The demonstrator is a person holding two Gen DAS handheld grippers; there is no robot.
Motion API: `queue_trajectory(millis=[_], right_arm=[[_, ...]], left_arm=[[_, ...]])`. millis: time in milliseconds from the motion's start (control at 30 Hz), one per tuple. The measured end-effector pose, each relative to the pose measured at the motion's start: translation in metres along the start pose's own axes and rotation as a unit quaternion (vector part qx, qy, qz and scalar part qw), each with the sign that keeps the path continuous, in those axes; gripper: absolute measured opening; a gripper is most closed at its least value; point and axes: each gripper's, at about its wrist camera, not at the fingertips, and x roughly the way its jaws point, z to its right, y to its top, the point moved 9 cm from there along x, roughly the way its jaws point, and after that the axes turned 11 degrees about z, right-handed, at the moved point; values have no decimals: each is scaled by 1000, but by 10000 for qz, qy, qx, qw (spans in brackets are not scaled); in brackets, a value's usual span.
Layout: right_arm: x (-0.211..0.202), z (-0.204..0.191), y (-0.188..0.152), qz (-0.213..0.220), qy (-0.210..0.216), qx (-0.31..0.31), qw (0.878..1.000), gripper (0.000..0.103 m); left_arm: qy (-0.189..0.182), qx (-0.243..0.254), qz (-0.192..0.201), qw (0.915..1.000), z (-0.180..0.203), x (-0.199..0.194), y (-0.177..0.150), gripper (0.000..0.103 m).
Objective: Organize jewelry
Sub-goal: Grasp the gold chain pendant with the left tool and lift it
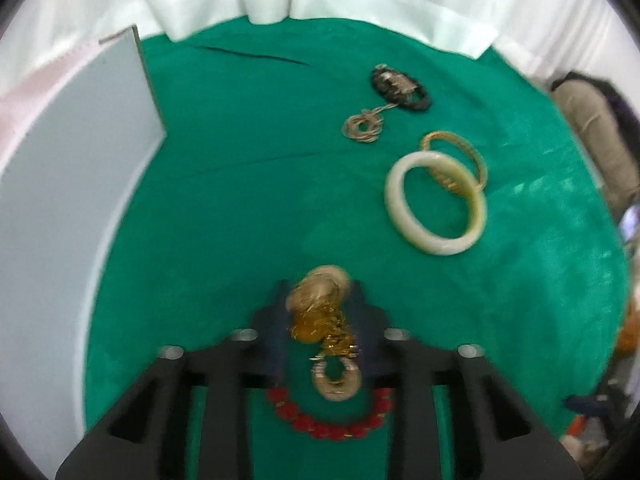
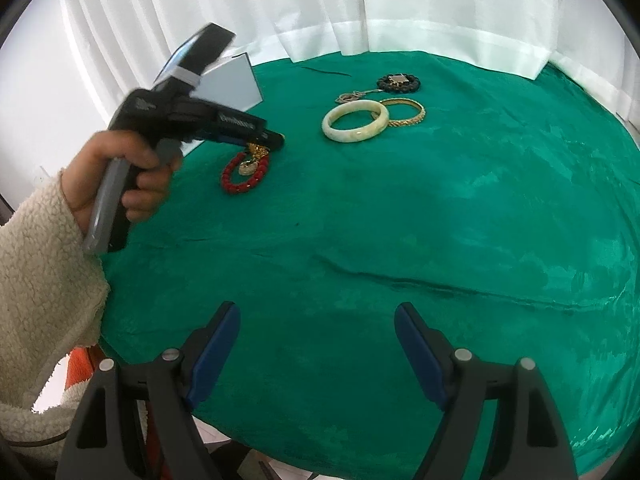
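My left gripper (image 1: 320, 292) is shut on a bundled gold chain necklace (image 1: 320, 312), whose ring-shaped pendant (image 1: 337, 380) hangs over a red bead bracelet (image 1: 332, 424) on the green cloth. In the right wrist view the left gripper (image 2: 276, 140) is just above the red bracelet (image 2: 244, 172). Farther back lie a pale jade bangle (image 1: 436, 204), a gold bangle (image 1: 456, 156), a coiled thin chain (image 1: 362, 126) and a dark bead bracelet (image 1: 400, 88). My right gripper (image 2: 316, 320) is open and empty over the near cloth.
A grey-white box (image 1: 80, 184) stands at the left edge of the green cloth (image 2: 440, 220). White curtains (image 2: 280, 8) hang behind the table. Something orange (image 2: 78, 364) shows below the table's near left edge.
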Motion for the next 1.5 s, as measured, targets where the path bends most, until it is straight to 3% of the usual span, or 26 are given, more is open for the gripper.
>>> queue_trajectory(millis=[67, 267, 433, 700, 900, 1333, 1500], right_arm=[[1, 1, 0, -11, 5, 24, 10000, 81], [0, -3, 0, 15, 23, 2, 10000, 81], [-4, -5, 1, 52, 19, -1, 10000, 81], [-4, -8, 3, 70, 10, -3, 10000, 81], [-4, -12, 6, 58, 1, -85, 9999, 81], [7, -28, 31, 42, 174, -373, 9991, 81], [19, -35, 50, -50, 516, -500, 9974, 81]], left_arm=[[-135, -128, 60, 9998, -1, -7, 3, 11], [-695, -745, 423, 9939, 0, -49, 20, 11], [-901, -778, 877, 9890, 10, -96, 37, 11], [-804, -830, 1389, 9835, 7, -163, 45, 11], [-570, -825, 1580, 9823, -6, -196, 30, 8], [-248, -1048, 1510, 9826, -43, -203, -1, 8], [-248, -1043, 1591, 9814, -45, -217, -2, 8]])
